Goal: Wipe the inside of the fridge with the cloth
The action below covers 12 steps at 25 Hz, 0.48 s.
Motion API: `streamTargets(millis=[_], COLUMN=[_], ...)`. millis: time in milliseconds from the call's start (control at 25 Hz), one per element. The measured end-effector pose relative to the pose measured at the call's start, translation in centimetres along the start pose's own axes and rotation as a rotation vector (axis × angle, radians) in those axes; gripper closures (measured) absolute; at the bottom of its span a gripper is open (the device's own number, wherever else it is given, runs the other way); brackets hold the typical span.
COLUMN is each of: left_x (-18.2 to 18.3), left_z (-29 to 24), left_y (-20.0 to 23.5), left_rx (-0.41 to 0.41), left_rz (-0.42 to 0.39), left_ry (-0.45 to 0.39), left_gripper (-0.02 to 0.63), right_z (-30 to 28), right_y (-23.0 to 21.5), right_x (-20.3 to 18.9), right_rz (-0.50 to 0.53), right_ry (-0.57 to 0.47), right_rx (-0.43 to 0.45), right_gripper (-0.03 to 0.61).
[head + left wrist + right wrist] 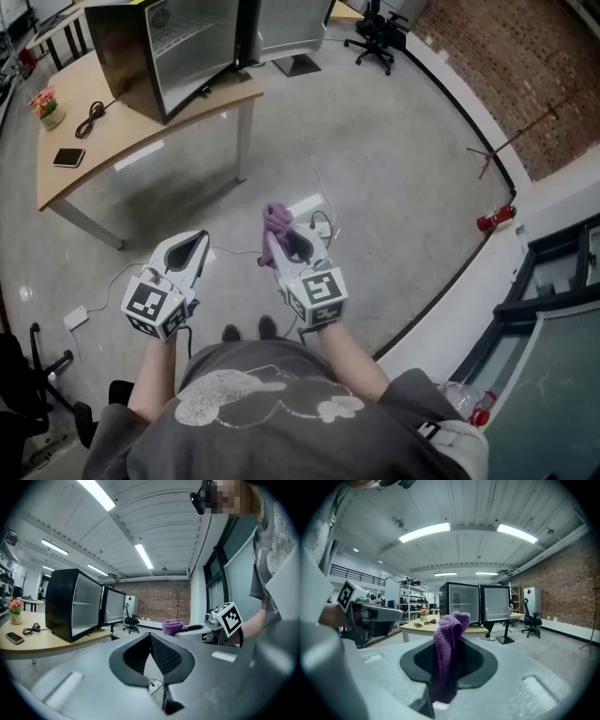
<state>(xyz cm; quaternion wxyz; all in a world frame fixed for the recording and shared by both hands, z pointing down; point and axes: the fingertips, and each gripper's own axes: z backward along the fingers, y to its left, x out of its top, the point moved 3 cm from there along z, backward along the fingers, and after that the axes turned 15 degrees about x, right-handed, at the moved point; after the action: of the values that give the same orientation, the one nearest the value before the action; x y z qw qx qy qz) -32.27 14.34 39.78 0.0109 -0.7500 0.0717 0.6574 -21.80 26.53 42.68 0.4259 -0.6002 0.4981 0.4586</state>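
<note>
A small black fridge (pixel 159 52) stands on the wooden table (pixel 94 155) at the top left of the head view, its door (pixel 291 23) swung open; it also shows far off as the fridge (pixel 461 603) and the fridge (pixel 75 603). My right gripper (pixel 274 236) is shut on a purple cloth (pixel 277 225), held over the floor well short of the table. The cloth (pixel 447 648) sticks up from between the jaws. My left gripper (pixel 195 246) is shut and holds nothing, level with the right one; its tips (pixel 151 637) meet.
On the table lie a phone (pixel 68 157), a coiled black cable (pixel 91 119) and a pot of flowers (pixel 47 106). A white power strip (pixel 305 203) with cords lies on the floor ahead. An office chair (pixel 377 39) stands at the back; a red extinguisher (pixel 495 218) sits by the right wall.
</note>
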Motion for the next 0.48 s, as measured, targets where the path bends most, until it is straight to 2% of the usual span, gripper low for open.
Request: streamTargets(millis=[120, 480], left_x=[0.37, 0.14], left_z=[0.16, 0.16], left_y=[0.64, 0.17], left_rx=[0.017, -0.011], left_rz=[-0.005, 0.015], left_ry=[-0.022, 0.007], left_gripper=[0.597, 0.597], right_z=[0.07, 0.35], right_y=[-0.13, -0.23], right_x=[-0.14, -0.56], right_rz=[-0.015, -0.027], right_ry=[0.004, 0.008], right_rx=[-0.019, -0.043], right_gripper=[0.500, 0.500])
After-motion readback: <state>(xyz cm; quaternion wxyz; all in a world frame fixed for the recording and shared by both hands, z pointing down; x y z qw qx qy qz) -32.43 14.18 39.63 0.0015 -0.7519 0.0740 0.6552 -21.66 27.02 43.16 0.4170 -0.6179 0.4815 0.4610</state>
